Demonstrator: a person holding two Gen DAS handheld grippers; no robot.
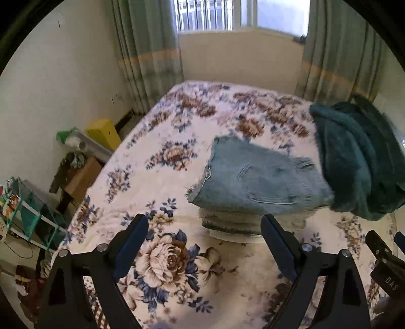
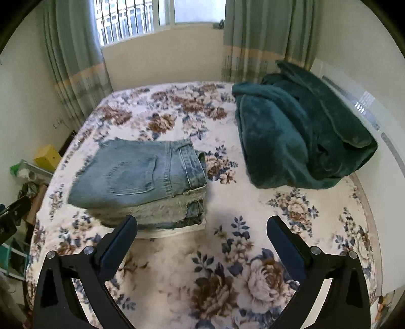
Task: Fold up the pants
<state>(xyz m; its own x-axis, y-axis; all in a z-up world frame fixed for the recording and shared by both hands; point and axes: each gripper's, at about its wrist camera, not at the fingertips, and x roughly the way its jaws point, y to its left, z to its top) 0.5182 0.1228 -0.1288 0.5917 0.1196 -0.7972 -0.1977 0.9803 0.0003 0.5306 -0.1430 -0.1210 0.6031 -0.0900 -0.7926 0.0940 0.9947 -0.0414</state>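
**Q:** What does your left wrist view give you?

**A:** My left tongs (image 1: 205, 231) stand wide apart with nothing between them, hovering over the bed (image 1: 162, 177). Each black finger carries a dark blue pad. Ahead and a little to the right lies one pair of pants (image 1: 255, 177), light blue denim folded into a thick rectangular stack, a back pocket facing up and a frayed hem at its left edge. Pale fleecy lining shows between the layers at the near side. The bed wears one plush cover printed with brown and blue roses on cream. One dark green blanket (image 1: 354, 162), velvety and heaped in loose folds, lies to the right, touching the pants' right edge as far as I can tell. At the far right edge I see part of my right tongs (image 1: 384, 253). Beside the bed on the left sit one yellow box (image 1: 103, 132) and one brown cardboard box (image 1: 81, 177).

**Q:** And the right wrist view?

**A:** My right tongs (image 2: 202, 227) are also spread wide and empty above the floral cover. The pants (image 2: 136, 174) sit ahead to the left, the left finger's tip overlapping the stack's near edge in this view; whether it touches, I cannot tell. I count one waistband with belt loops along the right side. The green blanket (image 2: 298, 136) lies well to the right here, apart from the pants. Two grey-green curtains (image 2: 76, 58) with a pale band frame one window (image 2: 141, 17).
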